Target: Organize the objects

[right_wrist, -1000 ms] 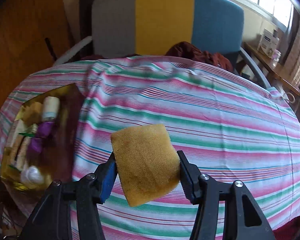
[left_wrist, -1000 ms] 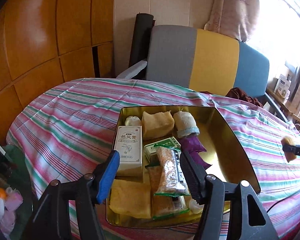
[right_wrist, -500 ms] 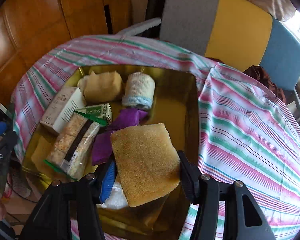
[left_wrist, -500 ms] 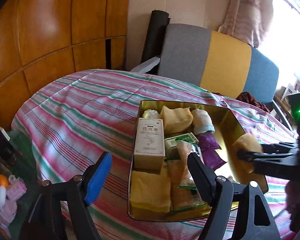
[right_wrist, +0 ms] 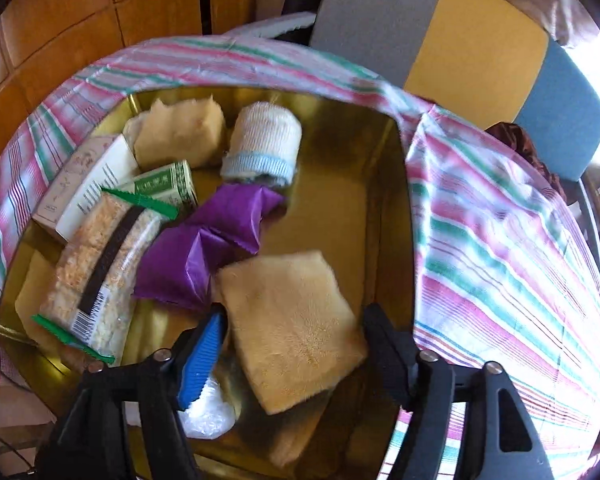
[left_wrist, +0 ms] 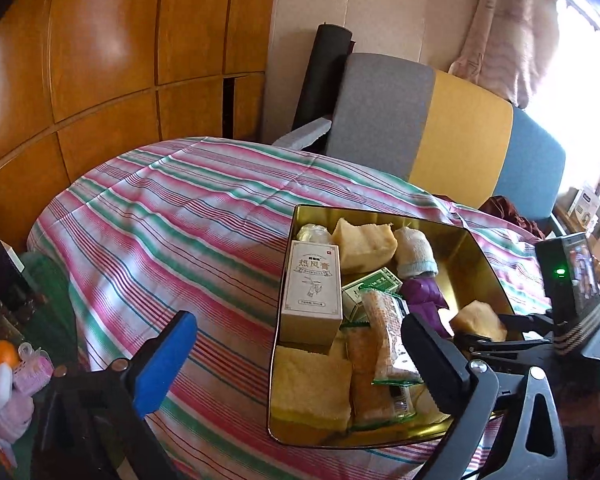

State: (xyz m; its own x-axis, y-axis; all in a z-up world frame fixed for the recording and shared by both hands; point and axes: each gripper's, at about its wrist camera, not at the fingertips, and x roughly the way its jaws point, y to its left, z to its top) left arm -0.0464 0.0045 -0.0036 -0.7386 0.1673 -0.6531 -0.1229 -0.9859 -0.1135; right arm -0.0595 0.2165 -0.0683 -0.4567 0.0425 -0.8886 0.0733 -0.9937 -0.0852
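A gold tin tray [left_wrist: 482, 256] [right_wrist: 384, 200] sits on the striped tablecloth. It holds a white box [left_wrist: 311, 292], yellow sponges [left_wrist: 310, 386], a rolled sock [right_wrist: 262, 142], purple packets [right_wrist: 204, 252], a green box [right_wrist: 166, 184] and a snack bag [right_wrist: 100, 272]. My right gripper [right_wrist: 292, 342] is shut on a yellow sponge [right_wrist: 294, 328] [left_wrist: 478, 320], holding it over the tray's right part. My left gripper [left_wrist: 296, 364] is open and empty, above the tray's near left edge.
A grey, yellow and blue chair [left_wrist: 440, 140] stands behind the table. Wooden panels [left_wrist: 100, 60] line the left wall. An orange and pink items [left_wrist: 8, 364] lie low at the left. The tablecloth [left_wrist: 172, 220] stretches left of the tray.
My right gripper has carried the sponge from over the bare tablecloth to over the tray and lowered it. My left gripper has drifted left and opened wider.
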